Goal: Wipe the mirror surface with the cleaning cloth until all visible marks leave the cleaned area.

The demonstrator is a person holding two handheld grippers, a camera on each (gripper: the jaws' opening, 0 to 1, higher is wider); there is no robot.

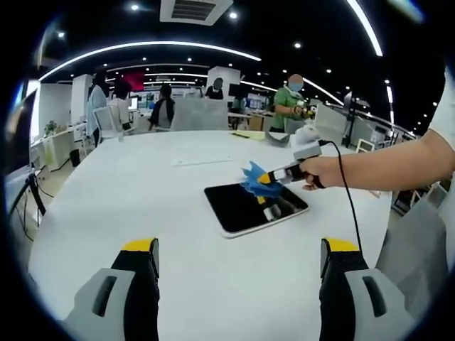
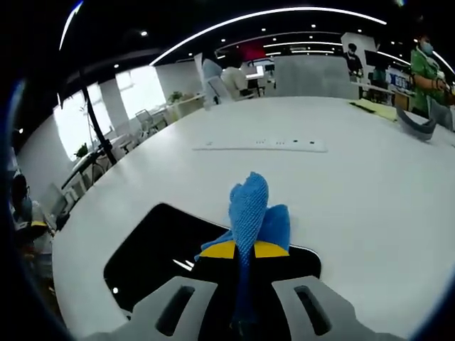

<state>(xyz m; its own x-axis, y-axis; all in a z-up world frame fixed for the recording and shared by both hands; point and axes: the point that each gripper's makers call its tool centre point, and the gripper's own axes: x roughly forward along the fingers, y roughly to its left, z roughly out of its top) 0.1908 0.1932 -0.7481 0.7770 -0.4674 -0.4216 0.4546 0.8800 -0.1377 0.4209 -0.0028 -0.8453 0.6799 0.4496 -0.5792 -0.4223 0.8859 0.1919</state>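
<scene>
Right gripper pinching the blue cleaning cloth, fingers pressed together on its bunched fold so the loose end hangs forward over the mirror. Lying flat on the white tabletop, dark glass up, well placed for a sweep across it. Left gripper held back, fingers spread wide on nothing, likely parked clear of the wiping path. From the left gripper view: whole mirror outline, cloth at its far corner, the holding hand. From the right gripper view: close weave of the cloth, faint streaks on the glass beneath, a long strip further along the tabletop
</scene>
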